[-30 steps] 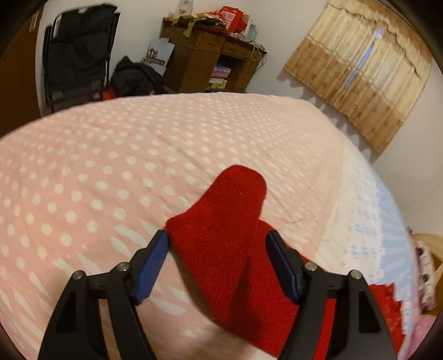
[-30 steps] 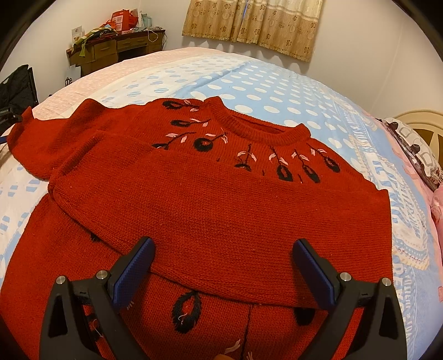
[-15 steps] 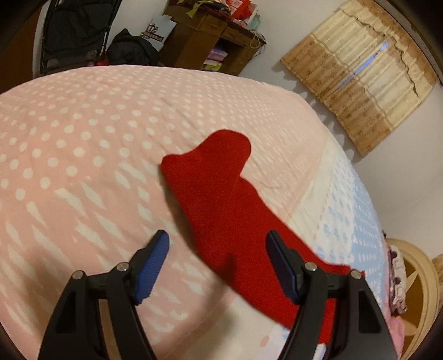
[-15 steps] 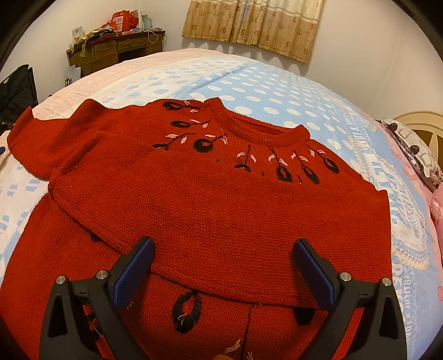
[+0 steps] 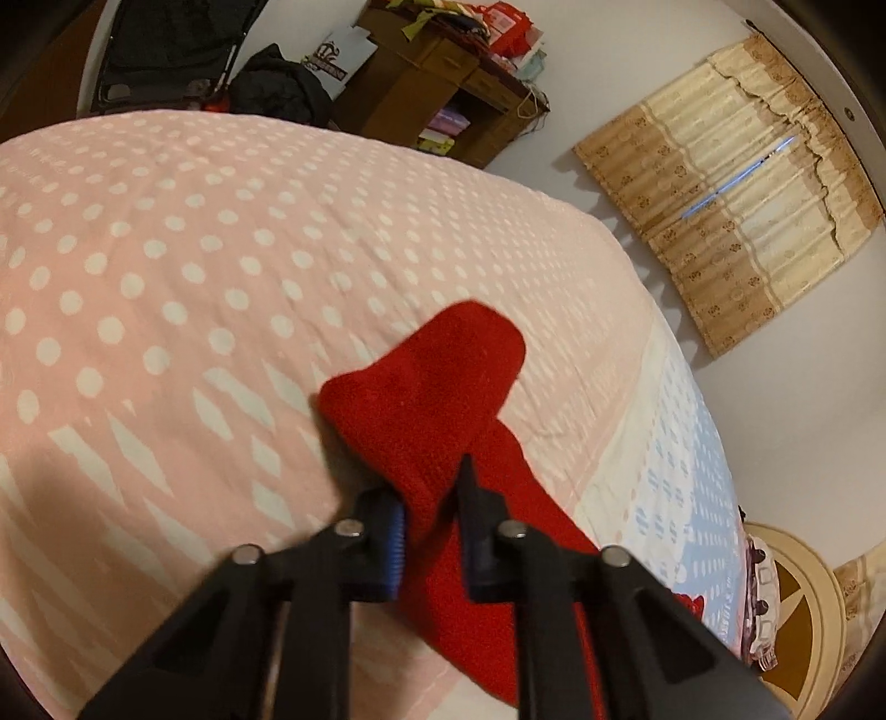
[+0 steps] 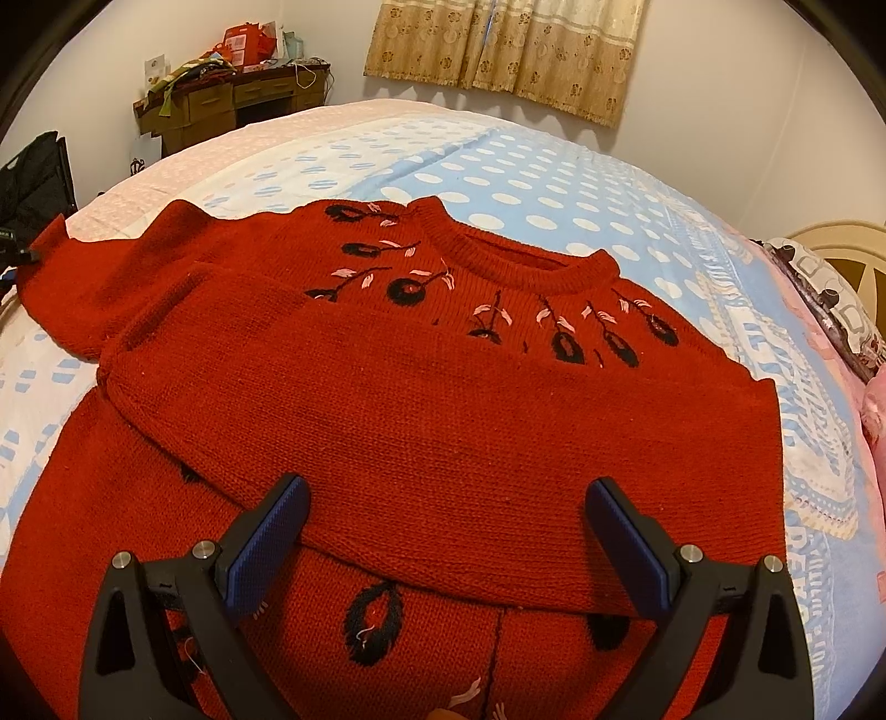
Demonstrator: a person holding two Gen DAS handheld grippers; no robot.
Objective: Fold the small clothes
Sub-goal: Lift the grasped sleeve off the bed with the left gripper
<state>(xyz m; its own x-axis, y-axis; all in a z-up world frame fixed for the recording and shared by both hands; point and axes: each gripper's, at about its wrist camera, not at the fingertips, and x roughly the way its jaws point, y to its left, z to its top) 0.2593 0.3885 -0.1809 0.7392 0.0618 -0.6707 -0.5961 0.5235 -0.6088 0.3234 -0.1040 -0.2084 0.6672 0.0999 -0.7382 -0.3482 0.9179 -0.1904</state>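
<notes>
Closing in on the sleeve, the left gripper has its jaws pinching together with the red knit between them, the blue pads pressing the fabric near the sleeve's edge. That sleeve stretches away from the gripper across the pink dotted part of the bed, its rounded cuff end lying flat beyond the fingers.

Over on the other side, the right gripper hovers with jaws spread wide, nothing between the pads, poised just above the red sweater. The sweater lies front-up on the blue dotted half of the bedspread, one sleeve already folded across the chest, round collar toward the far wall, black and pink flower embroidery showing above and below the fold. The other sleeve reaches off to the left edge of the right wrist view.

Beyond the bed, a wooden desk piled with clutter stands against the wall, and beige curtains hang at the window.
</notes>
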